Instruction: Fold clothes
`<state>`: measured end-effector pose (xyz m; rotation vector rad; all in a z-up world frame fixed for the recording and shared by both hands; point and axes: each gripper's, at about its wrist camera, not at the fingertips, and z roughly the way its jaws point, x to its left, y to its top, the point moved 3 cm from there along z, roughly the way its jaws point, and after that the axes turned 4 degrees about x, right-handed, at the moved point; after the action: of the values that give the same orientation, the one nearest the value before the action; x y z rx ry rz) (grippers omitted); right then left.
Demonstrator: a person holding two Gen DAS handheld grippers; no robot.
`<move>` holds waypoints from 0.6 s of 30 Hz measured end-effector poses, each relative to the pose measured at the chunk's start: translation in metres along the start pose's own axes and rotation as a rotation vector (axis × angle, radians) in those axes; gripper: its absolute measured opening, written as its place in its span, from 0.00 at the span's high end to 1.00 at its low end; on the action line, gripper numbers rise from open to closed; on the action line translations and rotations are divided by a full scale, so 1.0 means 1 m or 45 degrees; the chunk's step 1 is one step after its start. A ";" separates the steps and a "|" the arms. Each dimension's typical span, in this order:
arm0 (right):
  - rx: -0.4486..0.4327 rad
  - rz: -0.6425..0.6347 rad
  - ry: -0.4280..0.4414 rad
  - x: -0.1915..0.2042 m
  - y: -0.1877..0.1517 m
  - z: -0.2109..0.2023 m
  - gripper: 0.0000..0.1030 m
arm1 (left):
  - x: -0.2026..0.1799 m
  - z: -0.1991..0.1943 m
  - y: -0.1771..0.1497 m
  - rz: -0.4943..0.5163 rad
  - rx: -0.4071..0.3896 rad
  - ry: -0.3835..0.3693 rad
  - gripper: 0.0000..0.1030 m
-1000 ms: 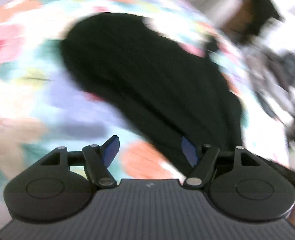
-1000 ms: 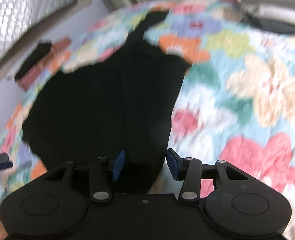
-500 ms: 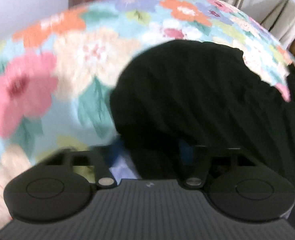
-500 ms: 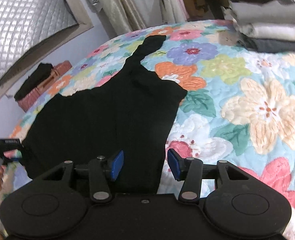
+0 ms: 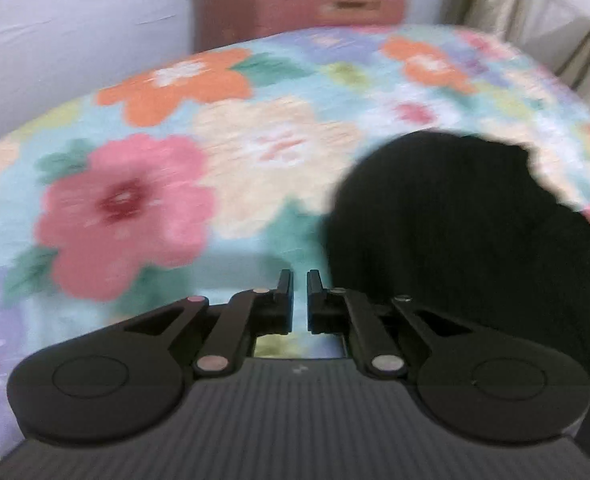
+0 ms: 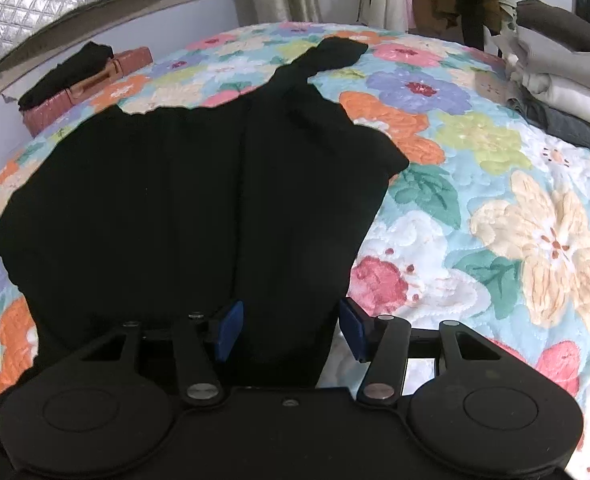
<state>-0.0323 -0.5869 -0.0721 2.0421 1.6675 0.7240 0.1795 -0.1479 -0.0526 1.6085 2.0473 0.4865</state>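
1. Left tool (image 5: 299,300): jaws nearly pressed together, just a thin slit between them, w/ only bedspread showing through; they closed hard, then eased open a touch. View is blurred.
2. Just right of left tool's tips: rounded edge of black garment (image 5: 475,232), lying on floral bedspread (image 5: 143,208). Tips are beside the cloth, not on it.
3. Left & ahead of left tool: bare bedspread. Beyond bed's far edge: reddish-brown case (image 5: 295,4) w/ sth dark on top, against pale wall; curtains to far right.
4. Right tool (image 6: 291,326): jaws spread, blue pads (image 6: 231,326) well apart; they opened slightly. Near edge of black garment (image 6: 199,208) runs between them, pads not pressing it.
5. Ahead of right tool: garment lies flat, spreading left; a narrow part reaches toward bed's far side.
6. Right of right tool: bare floral bedspread (image 6: 495,220).
7. Far right: stack of folded clothes (image 6: 563,76) on the bed. Far left: reddish-brown case (image 6: 91,84).
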 end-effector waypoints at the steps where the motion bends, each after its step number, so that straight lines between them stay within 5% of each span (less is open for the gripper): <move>1: -0.030 0.014 0.023 -0.004 0.006 -0.004 0.43 | -0.010 -0.002 0.001 0.033 -0.017 -0.043 0.78; 4: -0.131 0.032 0.083 -0.016 0.035 -0.014 0.43 | -0.051 -0.004 0.011 0.230 -0.061 -0.151 0.46; 10: -0.163 -0.078 0.209 -0.031 0.118 0.019 0.43 | -0.120 0.027 0.062 0.604 -0.124 -0.163 0.36; 15: -0.057 -0.152 0.117 -0.039 0.160 0.087 0.43 | -0.163 0.088 0.094 0.822 -0.028 -0.179 0.33; 18: -0.044 -0.077 0.077 -0.042 0.166 0.111 0.43 | -0.183 0.119 0.087 0.951 -0.002 -0.089 0.33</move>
<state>0.1578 -0.6607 -0.0639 1.9552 1.7303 0.7954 0.3512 -0.3069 -0.0730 2.3275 1.3339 0.6623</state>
